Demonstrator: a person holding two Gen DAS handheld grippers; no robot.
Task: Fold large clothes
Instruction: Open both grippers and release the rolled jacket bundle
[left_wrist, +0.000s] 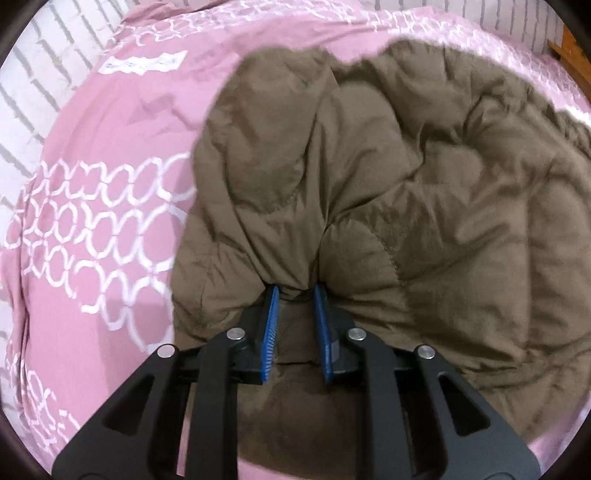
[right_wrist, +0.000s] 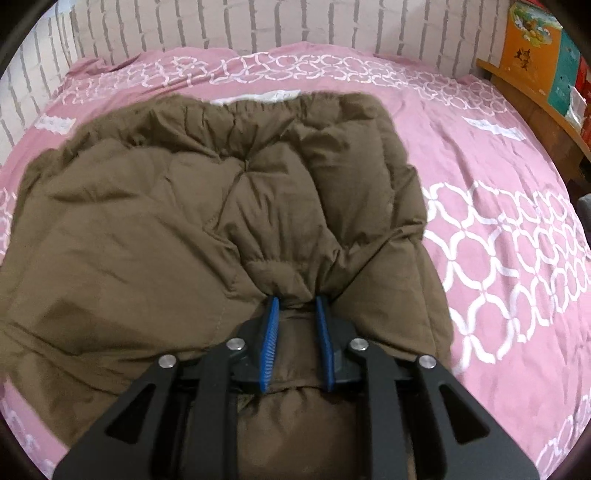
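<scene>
Both wrist views look closely down their jaws, sharing the brown jacket (left_wrist: 388, 184) on the pink bedsheet (right_wrist: 498, 221).

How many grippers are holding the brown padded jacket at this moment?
2. The left gripper pinches a bunch of the brown padded jacket at its near edge, on the pink bedsheet. The right gripper pinches another bunch at the near edge.

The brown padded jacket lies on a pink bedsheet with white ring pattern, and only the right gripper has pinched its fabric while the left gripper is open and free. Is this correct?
Not quite. The left gripper is also closed on the brown padded jacket, as the left wrist view shows. The right gripper pinches it too, and it does lie on the pink bedsheet.
</scene>
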